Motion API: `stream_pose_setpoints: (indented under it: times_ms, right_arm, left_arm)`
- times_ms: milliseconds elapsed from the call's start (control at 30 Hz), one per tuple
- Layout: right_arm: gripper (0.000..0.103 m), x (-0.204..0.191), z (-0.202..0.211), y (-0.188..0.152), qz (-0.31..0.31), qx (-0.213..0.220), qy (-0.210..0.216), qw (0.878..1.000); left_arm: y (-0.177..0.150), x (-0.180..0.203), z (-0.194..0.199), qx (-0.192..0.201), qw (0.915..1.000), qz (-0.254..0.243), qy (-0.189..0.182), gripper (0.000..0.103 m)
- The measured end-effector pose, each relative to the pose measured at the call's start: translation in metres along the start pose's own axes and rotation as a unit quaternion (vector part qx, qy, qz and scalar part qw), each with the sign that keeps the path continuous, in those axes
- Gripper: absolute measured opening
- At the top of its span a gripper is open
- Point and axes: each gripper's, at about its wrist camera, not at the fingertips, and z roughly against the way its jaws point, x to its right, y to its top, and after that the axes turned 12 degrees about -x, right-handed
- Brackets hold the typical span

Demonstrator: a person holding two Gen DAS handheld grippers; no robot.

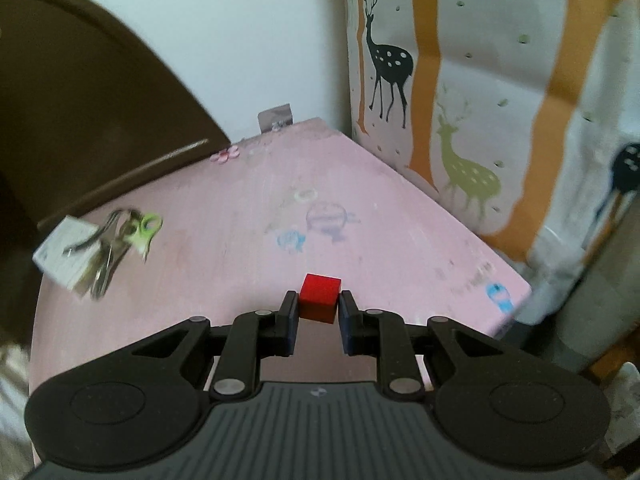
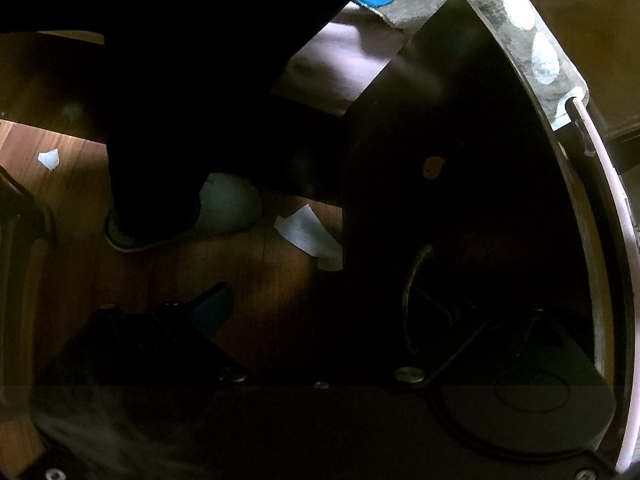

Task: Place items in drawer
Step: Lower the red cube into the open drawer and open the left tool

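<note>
Ahead, the left gripper (image 1: 319, 304) pinches a red cube (image 1: 319, 298) above the pink tabletop (image 1: 260, 216); whether the right gripper's jaws are parted cannot be told in the dark

left jaws clamped, right gripper in shadow

the left gripper (image 1: 319, 300) fills the lower half of its frame, angled downward, its jaws pinched on a red cube (image 1: 320, 298) at centre. the right gripper (image 2: 320, 320) sits low in a dark frame, also tilted down; only its left finger (image 2: 212, 308) shows clearly, so its jaw state is unclear.
</note>
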Motion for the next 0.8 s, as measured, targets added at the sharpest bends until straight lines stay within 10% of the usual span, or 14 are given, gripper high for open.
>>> stream_pose_setpoints:
  times_ms: [300, 800]
  right_arm:
    - [0.096, -0.001, 0.000, -0.001, 0.006, -0.004, -0.001, 1.000]
    - [0.096, -0.001, 0.001, 0.000, 0.011, -0.010, -0.004, 1.000]
  left_arm:
    - [-0.073, 0.018, 0.026, -0.032, 0.9986, 0.027, -0.033, 0.020]
    - [-0.143, 0.014, -0.046, -0.146, 0.9869, 0.067, 0.016, 0.020]
